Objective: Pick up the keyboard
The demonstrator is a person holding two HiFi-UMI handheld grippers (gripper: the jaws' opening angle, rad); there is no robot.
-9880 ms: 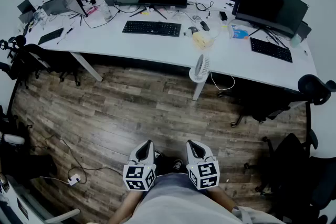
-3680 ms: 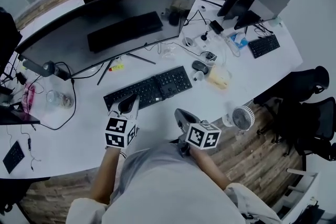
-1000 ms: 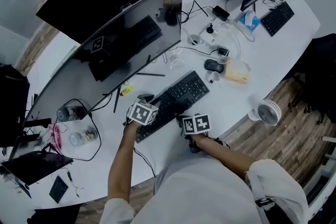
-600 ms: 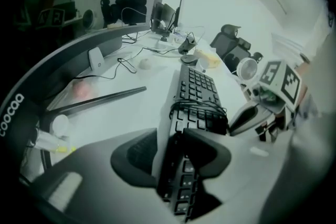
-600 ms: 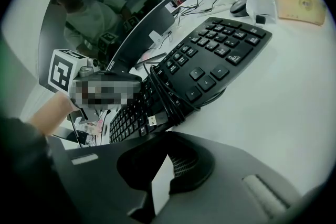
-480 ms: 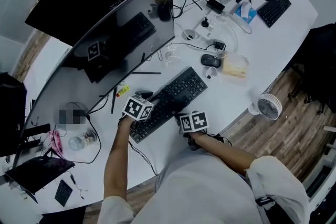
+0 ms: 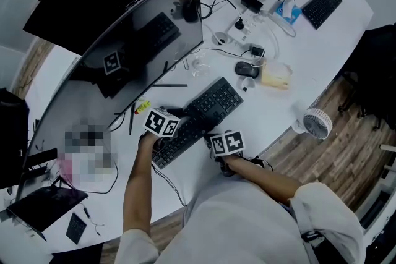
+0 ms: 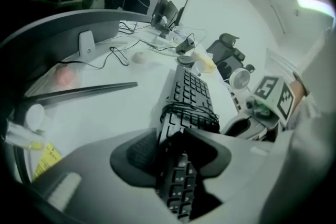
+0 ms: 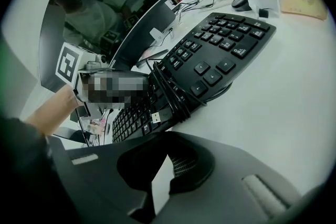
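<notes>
Head view: a black keyboard lies slantwise on the white bench, in front of a wide curved monitor with a glossy dark screen. The left gripper is at the keyboard's left end and the right gripper at its near long edge. Past the keyboard's far end lie a rounded dark mouse and a beige packet, with loose wires behind them. A round white desk fan stands at the bench edge, and a second keyboard lies well apart at the far corner.

Left gripper view: the dark, matt jaws are closed on the keyboard's end, which runs up between the ribbed pads. A thin black cable is wound in several turns round the keyboard just beyond the jaws. A slim black monitor foot slants across the bench beside it.

Right gripper view: the jaws stand a little apart with bare bench showing in the gap and nothing held; the keyboard's edge and a USB plug lie just ahead of them
</notes>
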